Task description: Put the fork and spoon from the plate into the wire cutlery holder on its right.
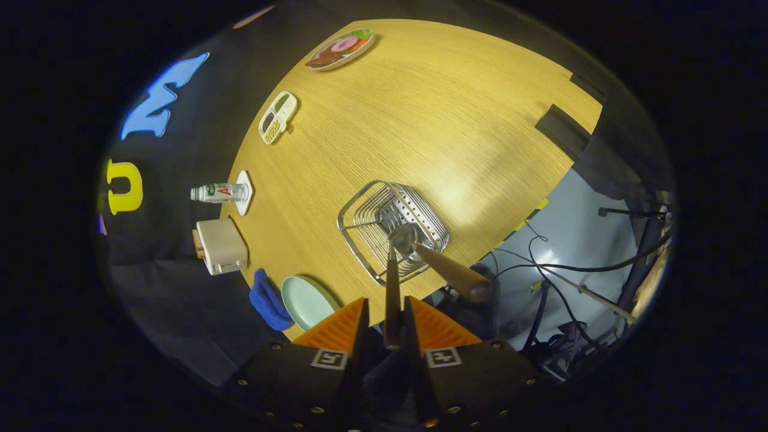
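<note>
1. While the gripper (387, 327) hangs above the near edge of the table (432, 114), its jaws stand narrow and pinch the wooden handle of a spoon (393, 282) between both fingers.
2. That spoon runs straight ahead from the fingers, and its metal bowl lies over the rim of the wire cutlery holder (393, 231) (whether the bowl touches the wires cannot be told).
3. A second utensil with a wooden handle (453, 273) already sits in the holder, its handle leaning out over the holder's right side and past the table edge; its head is hidden among the wires, so fork or not cannot be told.
4. The holder stands on the table just beyond the fingers, with a perforated metal plate as its far wall.
5. A pale green plate (306, 300) lies left of the fingers near the table edge, with a blue cloth (267, 300) touching its left side.
6. Further along the left edge come a cream toaster (222, 246), then a small bottle (219, 192) on a white coaster (244, 192), then a divided white tray (278, 117) holding beans and grains.
7. At the far end of the table sits an oval dish of food (341, 49).
8. To the right, past the table, cables (570, 264) trail across a grey floor (570, 234).
</note>
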`<state>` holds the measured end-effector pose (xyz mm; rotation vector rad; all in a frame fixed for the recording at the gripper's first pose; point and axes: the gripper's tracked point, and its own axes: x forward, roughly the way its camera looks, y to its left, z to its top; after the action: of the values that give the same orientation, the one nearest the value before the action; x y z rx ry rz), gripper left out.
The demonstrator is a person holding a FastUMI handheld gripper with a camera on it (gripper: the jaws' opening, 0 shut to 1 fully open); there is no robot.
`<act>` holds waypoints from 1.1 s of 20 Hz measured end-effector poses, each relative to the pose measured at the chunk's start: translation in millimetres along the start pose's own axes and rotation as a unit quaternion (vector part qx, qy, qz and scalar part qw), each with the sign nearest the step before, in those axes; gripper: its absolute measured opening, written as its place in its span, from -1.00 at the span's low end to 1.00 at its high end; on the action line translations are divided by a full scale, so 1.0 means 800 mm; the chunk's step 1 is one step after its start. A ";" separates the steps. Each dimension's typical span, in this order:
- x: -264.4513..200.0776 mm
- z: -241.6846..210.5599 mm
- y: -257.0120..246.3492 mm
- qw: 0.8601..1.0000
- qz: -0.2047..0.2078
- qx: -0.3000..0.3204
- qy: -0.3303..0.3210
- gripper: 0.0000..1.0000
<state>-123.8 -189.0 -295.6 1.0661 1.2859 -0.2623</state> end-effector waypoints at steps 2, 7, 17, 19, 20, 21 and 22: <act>0.003 -0.004 -0.004 1.000 -0.006 0.000 -0.006 1.00; 0.001 -0.006 -0.006 1.000 -0.009 0.002 -0.009 0.96; -0.065 0.062 0.004 0.972 -0.087 -0.109 -0.187 0.96; -0.092 0.082 0.018 0.953 -0.097 -0.147 -0.246 0.96; -0.108 0.094 0.030 0.940 -0.098 -0.168 -0.280 0.96; -0.121 0.104 0.045 0.926 -0.098 -0.188 -0.313 0.96; -0.136 0.112 0.059 0.911 -0.094 -0.205 -0.346 0.96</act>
<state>-68.6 -273.6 -186.0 0.4149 0.7419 -0.4461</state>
